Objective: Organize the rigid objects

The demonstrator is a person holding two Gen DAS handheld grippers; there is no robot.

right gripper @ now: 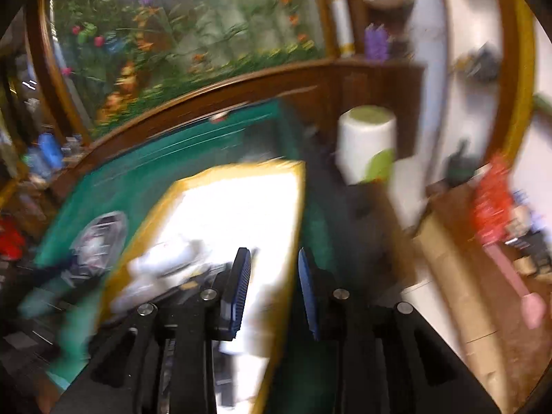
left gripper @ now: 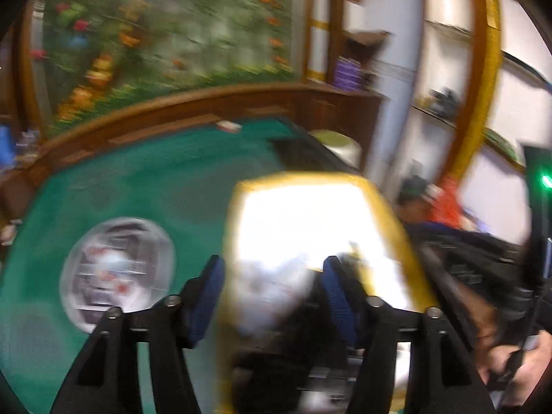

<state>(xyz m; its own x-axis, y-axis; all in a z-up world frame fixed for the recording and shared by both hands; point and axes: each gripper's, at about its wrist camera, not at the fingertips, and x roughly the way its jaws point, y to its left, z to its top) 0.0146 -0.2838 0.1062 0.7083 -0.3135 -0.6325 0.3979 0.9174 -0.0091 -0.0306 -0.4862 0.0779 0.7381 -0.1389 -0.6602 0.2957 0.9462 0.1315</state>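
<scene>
Both views blurred. Yellow-rimmed tray sits on green desk. Left gripper fingers released, spread over tray's near-left rim, nothing pinched. Right gripper fingers released, straddling tray's right rim; contact unclear.
</scene>
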